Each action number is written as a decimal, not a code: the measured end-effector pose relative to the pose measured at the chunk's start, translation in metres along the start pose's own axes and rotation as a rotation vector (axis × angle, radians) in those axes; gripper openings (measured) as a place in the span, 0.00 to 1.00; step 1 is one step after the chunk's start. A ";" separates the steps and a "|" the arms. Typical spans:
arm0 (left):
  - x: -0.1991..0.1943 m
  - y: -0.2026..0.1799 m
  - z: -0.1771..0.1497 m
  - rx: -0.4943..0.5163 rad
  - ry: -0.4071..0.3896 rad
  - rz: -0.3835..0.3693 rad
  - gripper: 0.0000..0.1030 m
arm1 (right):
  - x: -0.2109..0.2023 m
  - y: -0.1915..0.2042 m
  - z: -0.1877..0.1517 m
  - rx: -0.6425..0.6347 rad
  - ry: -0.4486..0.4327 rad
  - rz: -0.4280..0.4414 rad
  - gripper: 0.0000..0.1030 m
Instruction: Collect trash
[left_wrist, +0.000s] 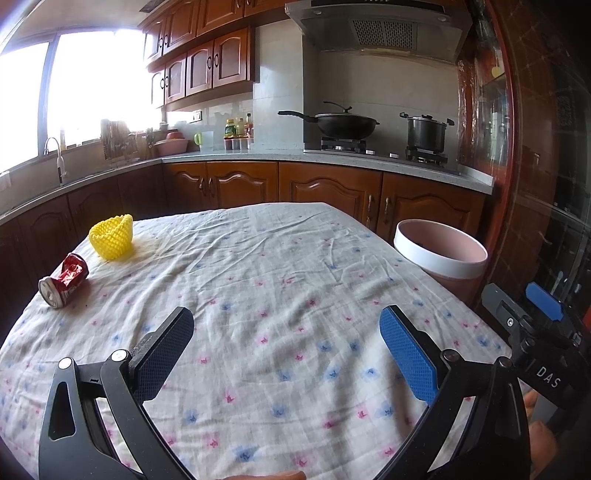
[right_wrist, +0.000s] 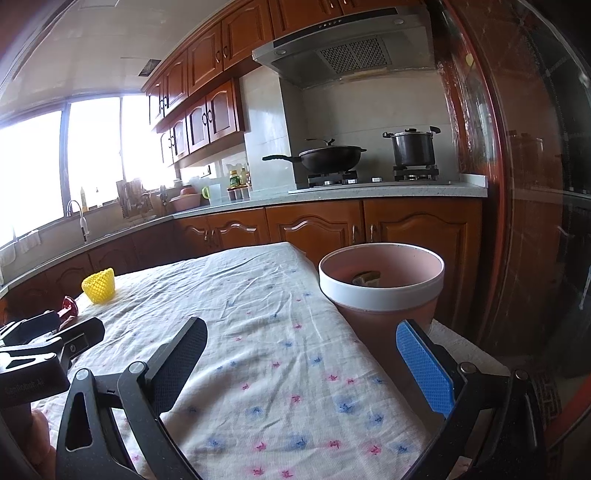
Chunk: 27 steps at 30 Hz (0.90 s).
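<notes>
Your left gripper (left_wrist: 286, 350) and right gripper (right_wrist: 301, 363) both hang wide and empty. The crushed can (left_wrist: 63, 280) lies far left on the counter (left_wrist: 295, 288), long axis pointing away rightward, nearer your left gripper. The bin (right_wrist: 382, 291) stands off the right edge.
</notes>
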<state>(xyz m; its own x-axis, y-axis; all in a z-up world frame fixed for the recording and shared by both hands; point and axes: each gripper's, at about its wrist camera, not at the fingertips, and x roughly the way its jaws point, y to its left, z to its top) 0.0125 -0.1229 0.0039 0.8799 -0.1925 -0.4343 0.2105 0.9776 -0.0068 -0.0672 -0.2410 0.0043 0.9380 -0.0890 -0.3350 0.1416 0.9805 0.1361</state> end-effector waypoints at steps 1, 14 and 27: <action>0.000 0.000 0.000 0.000 0.001 -0.001 1.00 | 0.000 0.000 0.000 0.000 0.000 0.001 1.00; 0.001 -0.002 0.000 0.004 0.004 -0.003 1.00 | -0.002 0.004 0.002 0.001 -0.001 0.025 1.00; 0.004 -0.001 0.000 0.002 0.010 -0.001 1.00 | -0.003 0.005 0.002 0.001 -0.003 0.030 1.00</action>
<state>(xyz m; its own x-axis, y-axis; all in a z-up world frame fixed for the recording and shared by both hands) 0.0155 -0.1245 0.0023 0.8752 -0.1930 -0.4436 0.2126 0.9771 -0.0058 -0.0683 -0.2363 0.0079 0.9427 -0.0604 -0.3281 0.1140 0.9826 0.1465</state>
